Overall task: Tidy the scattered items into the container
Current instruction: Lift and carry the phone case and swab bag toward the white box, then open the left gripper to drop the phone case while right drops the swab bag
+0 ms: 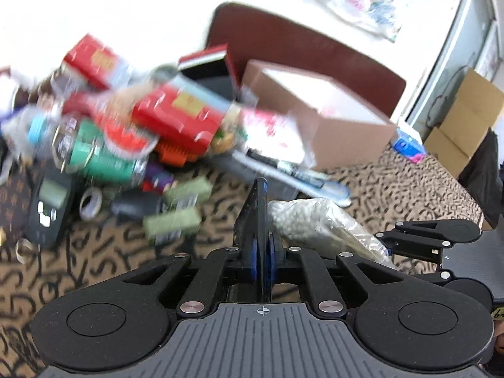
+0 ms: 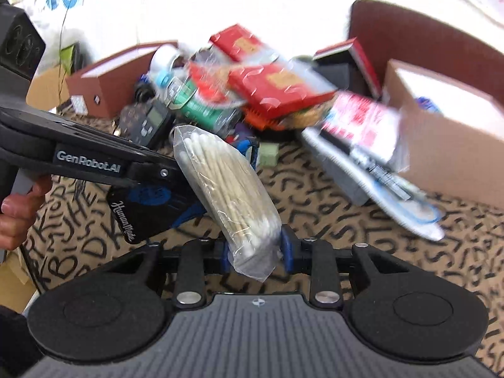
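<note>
I see a tan cloth (image 2: 315, 195) with black squiggles over the table, a white wall behind, and a dark red chair back (image 1: 283, 37). Cardboard boxes (image 1: 466, 116) are stacked at far right. Blurred pile (image 1: 132, 119) in the middle: red boxes, a green can, a timer. Open brown box (image 1: 318, 110) sits just right of the pile; I cannot make out its contents. My left gripper (image 1: 261, 195) has its fingers pressed together. My right gripper (image 2: 255, 249) pinches the swab bag (image 2: 230, 189) low, and the bag's top touches the left gripper.
</note>
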Available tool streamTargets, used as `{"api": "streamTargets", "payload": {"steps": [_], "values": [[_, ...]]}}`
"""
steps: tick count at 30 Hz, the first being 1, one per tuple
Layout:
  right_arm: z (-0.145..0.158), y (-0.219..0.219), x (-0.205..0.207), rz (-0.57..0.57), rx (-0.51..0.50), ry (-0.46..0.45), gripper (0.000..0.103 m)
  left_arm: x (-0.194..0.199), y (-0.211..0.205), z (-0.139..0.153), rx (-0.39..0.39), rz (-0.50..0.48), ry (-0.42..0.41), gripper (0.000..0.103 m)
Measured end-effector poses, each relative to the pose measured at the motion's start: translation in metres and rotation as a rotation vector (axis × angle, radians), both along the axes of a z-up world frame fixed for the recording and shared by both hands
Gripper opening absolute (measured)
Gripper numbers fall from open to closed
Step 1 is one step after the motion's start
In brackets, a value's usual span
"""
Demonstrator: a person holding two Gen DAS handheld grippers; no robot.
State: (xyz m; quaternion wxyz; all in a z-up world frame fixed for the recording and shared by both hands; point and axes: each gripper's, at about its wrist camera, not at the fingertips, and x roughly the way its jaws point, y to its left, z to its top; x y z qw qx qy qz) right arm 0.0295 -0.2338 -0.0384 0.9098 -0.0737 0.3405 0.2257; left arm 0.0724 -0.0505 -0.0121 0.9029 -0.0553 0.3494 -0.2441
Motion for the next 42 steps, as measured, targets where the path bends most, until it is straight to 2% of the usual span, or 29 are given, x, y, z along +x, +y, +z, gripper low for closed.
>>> {"api": "streamTargets", "payload": {"steps": [10, 15, 20, 24, 28, 33, 42], "values": [[0.059, -0.049, 0.019, -0.113, -0.032, -0.143, 0.034, 0.037, -0.05, 0.074, -0.051, -0.087, -0.12, 0.003], [0.09, -0.075, 0.05, -0.177, -0.047, -0.17, 0.034, 0.074, -0.087, 0.105, -0.077, -0.102, -0.125, 0.003], [0.115, -0.1, 0.094, -0.256, -0.08, -0.179, 0.034, 0.122, -0.124, 0.118, -0.106, -0.09, -0.103, 0.003], [0.12, -0.126, 0.135, -0.334, -0.113, -0.155, 0.034, 0.168, -0.159, 0.116, -0.096, -0.102, -0.081, 0.003], [0.112, -0.153, 0.176, -0.414, -0.107, -0.095, 0.034, 0.207, -0.198, 0.104, -0.085, -0.143, -0.067, 0.003], [0.087, -0.187, 0.221, -0.494, -0.101, -0.015, 0.034, 0.249, -0.24, 0.077, -0.054, -0.156, -0.035, 0.003], [0.038, -0.235, 0.272, -0.573, -0.136, 0.082, 0.034, 0.301, -0.28, 0.028, -0.025, -0.173, 0.041, 0.003]]}}
